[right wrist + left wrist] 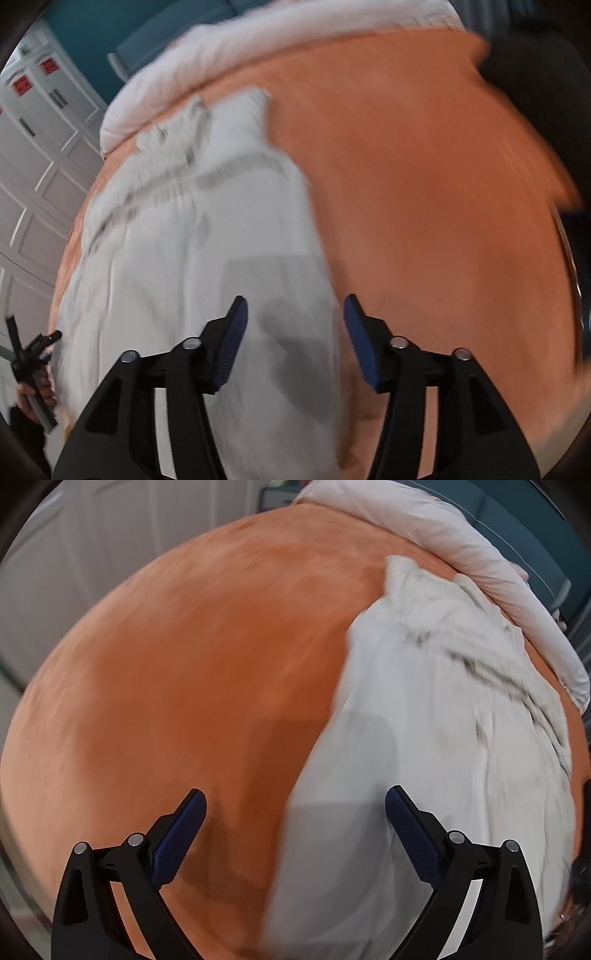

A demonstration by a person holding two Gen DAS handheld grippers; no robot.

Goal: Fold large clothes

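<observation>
The left gripper [295, 805] is holding its blue-padded fingers [181, 834] wide apart with nothing between them, hanging over the seam where the pale grey garment [424, 757] is meeting the orange bed cover [184, 683]. The right gripper [295, 314] is likewise spreading its fingers [231, 343] with nothing in them, above the garment's lower right edge in the right wrist view. The garment is lying on the bed, filling the right half of the left wrist frame and the left half of the right wrist frame; motion blur is smearing its folds, so the dark creases near its far end are hard to read, and its near end is running out of the bottom of both frames. Bare orange cover is lying open across the left of the left wrist view and the right of the other. A rolled whitish duvet [443, 546] is lining the bed's far edge. White panelled doors [33, 177] are showing at the left of the right wrist view.
</observation>
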